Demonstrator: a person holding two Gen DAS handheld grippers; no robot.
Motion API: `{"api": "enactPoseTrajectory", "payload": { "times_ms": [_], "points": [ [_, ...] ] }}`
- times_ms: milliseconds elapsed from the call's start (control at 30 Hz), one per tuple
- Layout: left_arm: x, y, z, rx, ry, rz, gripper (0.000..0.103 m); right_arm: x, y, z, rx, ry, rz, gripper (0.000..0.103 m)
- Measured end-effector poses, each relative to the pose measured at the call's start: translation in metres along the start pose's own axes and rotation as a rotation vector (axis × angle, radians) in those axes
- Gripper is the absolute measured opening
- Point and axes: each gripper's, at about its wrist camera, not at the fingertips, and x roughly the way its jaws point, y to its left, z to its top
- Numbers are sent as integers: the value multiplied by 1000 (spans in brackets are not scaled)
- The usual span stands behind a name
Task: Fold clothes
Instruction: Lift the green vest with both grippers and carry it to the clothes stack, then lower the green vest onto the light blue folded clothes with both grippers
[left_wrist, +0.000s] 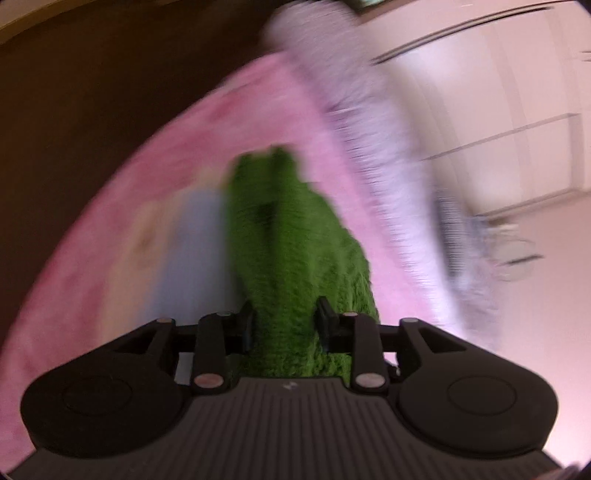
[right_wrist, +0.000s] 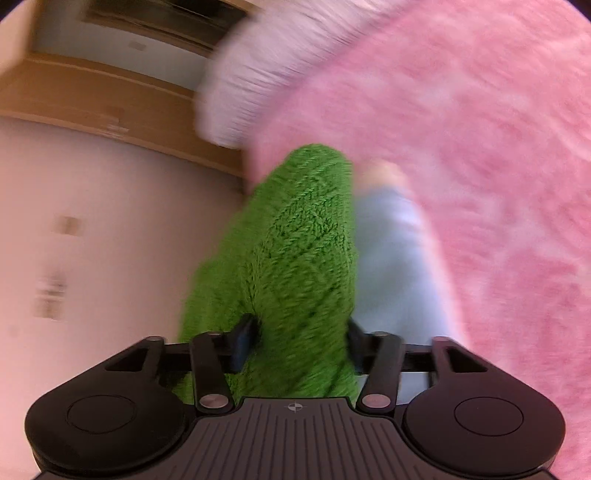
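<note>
Both views are blurred by motion. One fluffy pink blanket (right_wrist: 480, 147) fills the background, its pale fringe (left_wrist: 369, 147) smeared. One green knitted garment (right_wrist: 295, 240) hangs above it, pinched at the near end by the left gripper (left_wrist: 284, 325) and right gripper (right_wrist: 299, 339), each partly closed on its knit. A pale blue item (right_wrist: 399, 258) beside it cannot be identified. No writing is legible.

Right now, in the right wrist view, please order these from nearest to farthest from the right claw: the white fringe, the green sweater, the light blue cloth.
1. Green sweater: between the fingers of the right claw.
2. Light blue cloth: just right of the sweater, on the pink blanket.
3. White fringe: far, top centre, at the blanket's edge.
</note>
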Motion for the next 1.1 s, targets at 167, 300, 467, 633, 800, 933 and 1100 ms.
{"api": "enactPoseTrajectory", "payload": {
  "times_ms": [167, 300, 467, 633, 800, 933, 1100],
  "points": [
    [-25, 5, -1, -3, -20, 30, 33, -11, -3, -9, -23, -10, -44, 63],
    [-56, -6, -6, 44, -21, 65, 30, -35, -5, -24, -30, 5, -53, 63],
    [-65, -7, -26, 10, 78, 59, 30, -39, -8, -39, 20, 31, -39, 63],
    [-70, 14, -46, -132, 99, 31, 31, -43, -11, -52, 68, 45, -26, 63],
    [-75, 39, -64, -298, 112, -14, 37, -47, -11, -64, 86, 53, -27, 63],
    [-64, 51, -68, -350, 93, -61, 38, -49, -5, -71, 30, 44, -58, 63],
    [-70, 50, -75, -290, 73, -21, 16, -51, 3, -79, -40, 33, -97, 24]
  ]
}}
